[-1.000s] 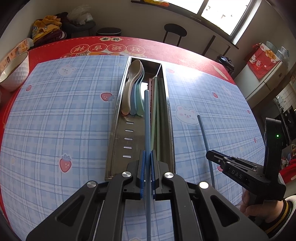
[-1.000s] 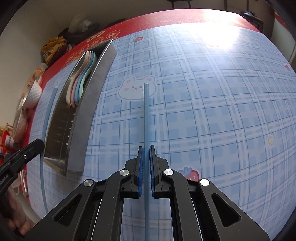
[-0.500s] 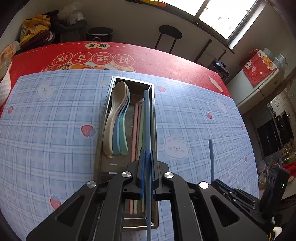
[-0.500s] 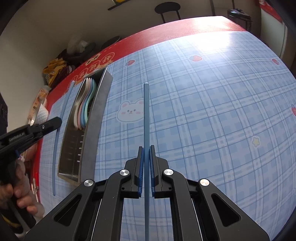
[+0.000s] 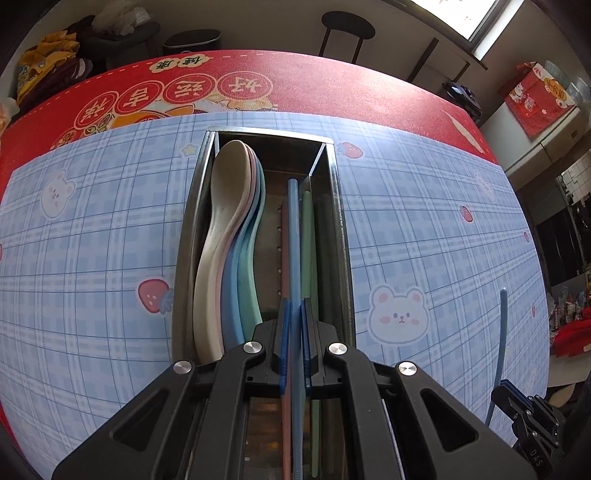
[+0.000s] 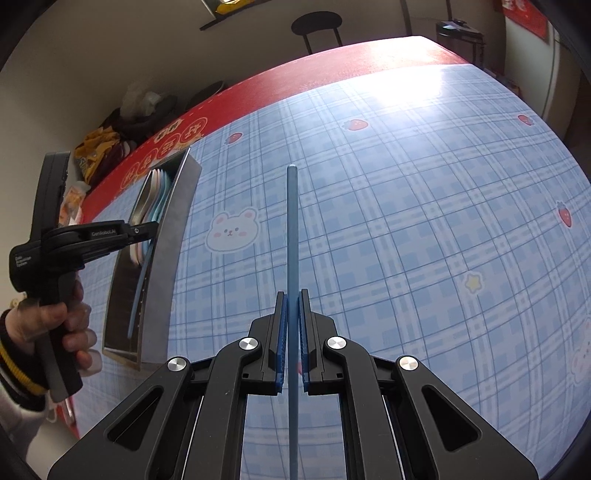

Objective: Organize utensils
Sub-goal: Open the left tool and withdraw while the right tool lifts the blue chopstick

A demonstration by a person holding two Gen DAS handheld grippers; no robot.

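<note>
1. Currently, the left gripper (image 5: pixel 292 332) is clamped on a blue chopstick (image 5: pixel 293 236), held lengthwise over the right compartment of the metal utensil tray (image 5: pixel 338 221).
2. Stacked spoons (image 5: pixel 229 236) fill the left compartment.
3. The right gripper (image 6: pixel 291 325) is clamped on a second blue chopstick (image 6: pixel 291 229), held over the checked tablecloth (image 6: pixel 424 240), well apart from the tray.

Round table and room clutter
A black stool (image 5: pixel 347 31) stood beyond the red-edged table (image 5: pixel 295 81); a yellow-and-dark clothes heap (image 5: pixel 48 66) lay left.

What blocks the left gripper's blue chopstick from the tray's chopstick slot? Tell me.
Nothing visible does. The left gripper holds the blue chopstick lengthwise over the metal tray's right slot, above the pink and green chopsticks. The spoons lie left.
</note>
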